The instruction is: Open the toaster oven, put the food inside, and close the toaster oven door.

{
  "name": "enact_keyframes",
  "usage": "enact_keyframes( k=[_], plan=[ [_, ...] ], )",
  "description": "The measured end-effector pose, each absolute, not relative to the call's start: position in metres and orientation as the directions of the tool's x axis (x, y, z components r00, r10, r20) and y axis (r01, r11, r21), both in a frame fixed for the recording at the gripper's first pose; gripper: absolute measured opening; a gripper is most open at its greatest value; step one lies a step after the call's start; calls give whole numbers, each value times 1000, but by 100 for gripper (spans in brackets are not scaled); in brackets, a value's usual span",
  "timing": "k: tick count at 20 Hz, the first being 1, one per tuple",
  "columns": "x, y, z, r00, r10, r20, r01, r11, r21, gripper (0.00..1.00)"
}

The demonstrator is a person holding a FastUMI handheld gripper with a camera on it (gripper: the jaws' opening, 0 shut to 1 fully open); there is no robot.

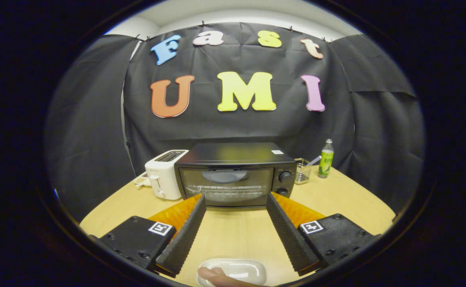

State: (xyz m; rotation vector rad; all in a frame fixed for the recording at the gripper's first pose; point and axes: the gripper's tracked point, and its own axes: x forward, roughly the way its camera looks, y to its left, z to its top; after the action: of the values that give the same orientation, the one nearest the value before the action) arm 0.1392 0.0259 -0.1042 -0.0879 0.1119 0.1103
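A black toaster oven (236,175) stands on the wooden table (348,199), its glass door shut, two knobs on its right side. My gripper (236,199) is open, its fingertips just short of the oven's lower front, nothing between them. Close below me, between the finger bases, lies a small white dish (236,269) with a pinkish piece of food (217,277) at its near edge; part of the food is cut off from sight.
A white slot toaster (165,177) stands left of the oven. To the oven's right are a wire basket (302,171) and a green bottle (326,159). Black cloth walls close in behind the table.
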Motion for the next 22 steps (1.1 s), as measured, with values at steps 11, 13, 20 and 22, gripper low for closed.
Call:
enact_keyframes(
  k=[11,13,20,22],
  plan=[
    [21,-16,-13,988,142,57,-137,987,-85,100],
    [0,-26,0,984,151,91,-144,987,-75,100],
    [-49,-56,19,978,157,135,-149,986,-70,100],
    [-57,-61,19,981,139,137,-127,987,-95,100]
  ],
)
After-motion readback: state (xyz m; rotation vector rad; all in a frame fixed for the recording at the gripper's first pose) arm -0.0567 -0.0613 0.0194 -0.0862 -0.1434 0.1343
